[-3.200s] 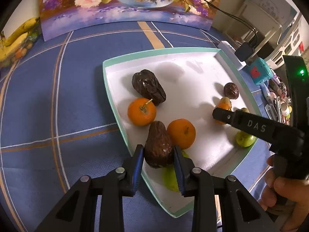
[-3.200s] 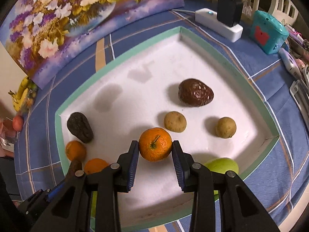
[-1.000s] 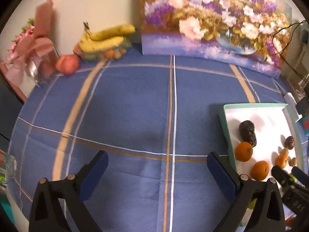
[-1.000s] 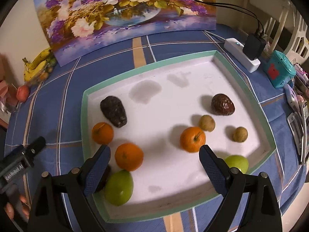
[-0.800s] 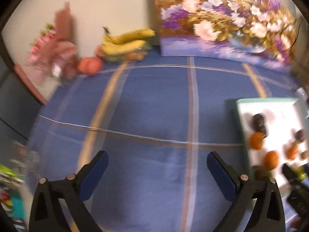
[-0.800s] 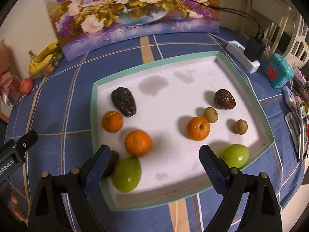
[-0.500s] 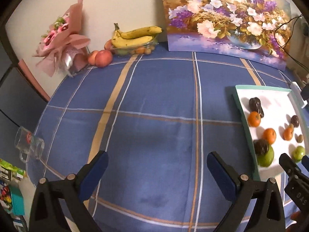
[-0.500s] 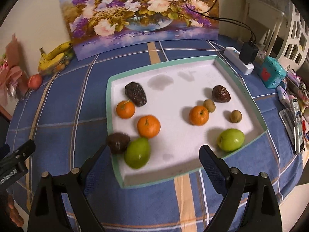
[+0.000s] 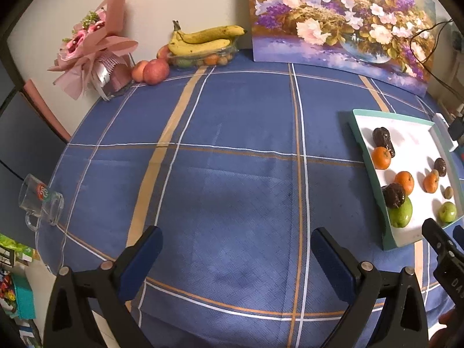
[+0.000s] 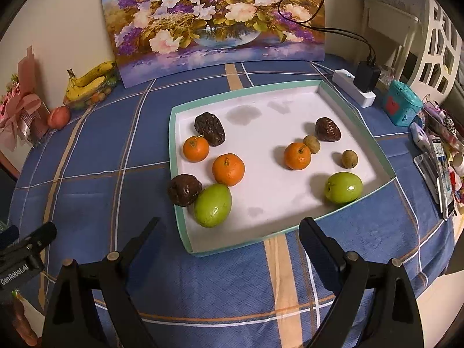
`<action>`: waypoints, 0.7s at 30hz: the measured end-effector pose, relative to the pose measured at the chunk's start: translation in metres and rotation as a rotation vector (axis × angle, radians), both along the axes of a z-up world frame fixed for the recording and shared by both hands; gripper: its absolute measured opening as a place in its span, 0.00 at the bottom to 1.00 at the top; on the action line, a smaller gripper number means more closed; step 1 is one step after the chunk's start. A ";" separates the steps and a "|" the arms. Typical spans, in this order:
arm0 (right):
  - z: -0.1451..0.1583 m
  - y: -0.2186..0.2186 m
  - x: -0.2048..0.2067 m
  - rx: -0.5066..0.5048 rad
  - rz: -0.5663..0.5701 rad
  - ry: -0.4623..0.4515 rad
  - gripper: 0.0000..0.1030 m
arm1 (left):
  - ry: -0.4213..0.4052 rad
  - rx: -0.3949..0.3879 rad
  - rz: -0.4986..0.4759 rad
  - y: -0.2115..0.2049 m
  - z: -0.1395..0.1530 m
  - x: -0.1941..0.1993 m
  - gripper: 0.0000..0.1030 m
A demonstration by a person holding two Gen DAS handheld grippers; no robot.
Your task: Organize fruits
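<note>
Warm, fairly dim indoor light falls from above onto the white, teal-rimmed cardboard tray [image 10: 290, 200], where each fruit casts a soft grey shadow toward the tray's far side and the green pear-shaped fruit [image 10: 213, 205] carries a small glare spot. Both views are sharp. Around the tray, the blue checked tablecloth [image 9: 232, 159] bows with fisheye distortion, and the corners go black.

Both tongs [image 9: 236, 256] [image 10: 229, 242] released fruit, opened, drawn back

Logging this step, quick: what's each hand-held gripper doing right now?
Left hand-held gripper: open, holding nothing, above the tablecloth.
Right hand-held gripper: open, holding nothing, short of the tray.
</note>
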State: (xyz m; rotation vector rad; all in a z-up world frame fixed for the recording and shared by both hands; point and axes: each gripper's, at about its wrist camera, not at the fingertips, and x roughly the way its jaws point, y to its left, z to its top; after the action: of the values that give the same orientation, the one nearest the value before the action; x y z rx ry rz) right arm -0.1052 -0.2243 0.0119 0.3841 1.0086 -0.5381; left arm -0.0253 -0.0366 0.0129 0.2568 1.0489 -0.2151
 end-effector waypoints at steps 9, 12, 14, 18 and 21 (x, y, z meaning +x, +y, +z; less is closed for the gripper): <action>0.000 0.002 0.002 -0.007 0.012 0.003 0.91 | 0.001 0.001 0.008 0.003 -0.001 0.004 1.00; 0.000 0.002 0.002 -0.009 0.015 0.004 0.91 | -0.001 0.002 0.007 0.003 0.000 0.003 1.00; 0.000 0.003 0.002 -0.009 0.014 0.003 0.91 | -0.001 0.004 0.010 0.003 0.000 0.003 1.00; 0.000 0.001 0.002 -0.011 0.013 0.003 0.91 | 0.003 0.002 0.012 0.004 0.000 0.004 1.00; 0.001 -0.001 0.001 -0.014 0.009 -0.001 0.90 | 0.009 0.000 0.010 0.004 -0.001 0.005 1.00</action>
State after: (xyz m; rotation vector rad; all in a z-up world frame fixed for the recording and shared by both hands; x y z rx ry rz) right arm -0.1037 -0.2255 0.0127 0.3669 1.0047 -0.5370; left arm -0.0198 -0.0324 0.0120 0.2512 1.0588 -0.2074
